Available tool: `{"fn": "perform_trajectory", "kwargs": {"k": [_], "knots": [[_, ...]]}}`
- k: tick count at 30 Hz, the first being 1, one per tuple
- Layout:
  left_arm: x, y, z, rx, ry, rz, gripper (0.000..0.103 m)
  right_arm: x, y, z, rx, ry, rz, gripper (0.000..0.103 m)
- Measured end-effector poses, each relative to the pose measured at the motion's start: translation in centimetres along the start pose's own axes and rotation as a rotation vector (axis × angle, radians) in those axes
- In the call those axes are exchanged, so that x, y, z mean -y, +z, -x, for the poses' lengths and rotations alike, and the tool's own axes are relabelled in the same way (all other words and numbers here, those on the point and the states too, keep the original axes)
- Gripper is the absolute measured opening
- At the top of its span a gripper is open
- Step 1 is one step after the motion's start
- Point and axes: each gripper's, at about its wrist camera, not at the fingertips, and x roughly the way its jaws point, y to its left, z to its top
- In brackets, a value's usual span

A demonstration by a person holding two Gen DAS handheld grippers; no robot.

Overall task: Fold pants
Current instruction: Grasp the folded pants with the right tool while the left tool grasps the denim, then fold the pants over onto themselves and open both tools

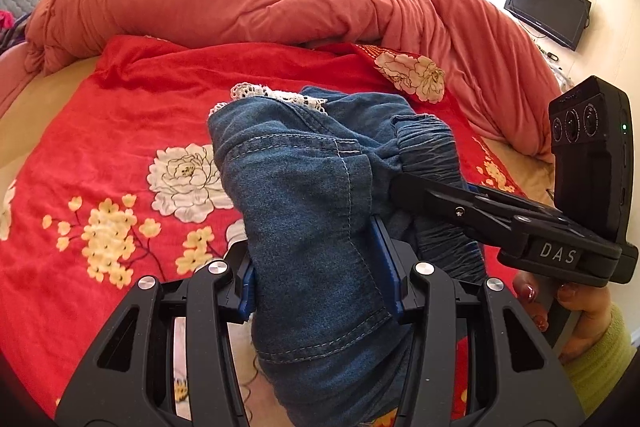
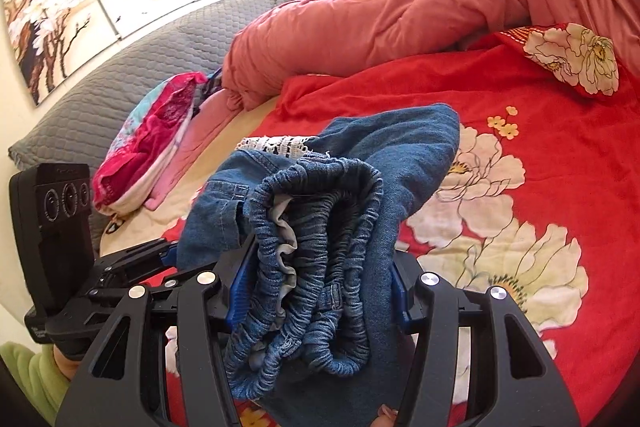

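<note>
Both grippers pinch the bunched denim pants (image 1: 312, 195): left gripper (image 1: 320, 267) on a seamed fold, right gripper (image 2: 318, 291) on the elastic waistband, above the red floral blanket (image 1: 100, 131)

matt denim pants (image 1: 312, 195); plush floral blanket (image 1: 100, 131)

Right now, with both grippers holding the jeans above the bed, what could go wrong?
1. The right gripper clamps only the bunched elastic waistband, so layers may slip out.
2. The jeans hang crumpled between both grippers, so the fold may land uneven on the red floral blanket.
3. The lace trim could catch on the left gripper.
</note>
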Motion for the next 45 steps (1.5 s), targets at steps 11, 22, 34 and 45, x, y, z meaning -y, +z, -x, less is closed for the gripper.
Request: {"fn": "perform_trajectory", "kwargs": {"k": [11,22,34,45], "knots": [[-0.8,0.4,-5.0,-0.051,0.025,0.003,0.039,3.1,-0.1,-3.6,-0.059,-0.104,-0.009,0.056],[-1.7,-0.9,-6.3,-0.109,0.044,0.027,0.05,6.2,-1.9,-5.1,-0.159,-0.204,-0.129,0.092],[-2.3,-1.8,-4.5,-0.104,0.026,0.067,0.075,5.4,-2.0,-2.6,-0.085,-0.217,-0.124,0.099],[-0.9,-1.5,-1.4,-0.033,0.039,0.005,0.093,3.8,-1.5,1.1,0.023,-0.233,-0.082,0.098]]}}
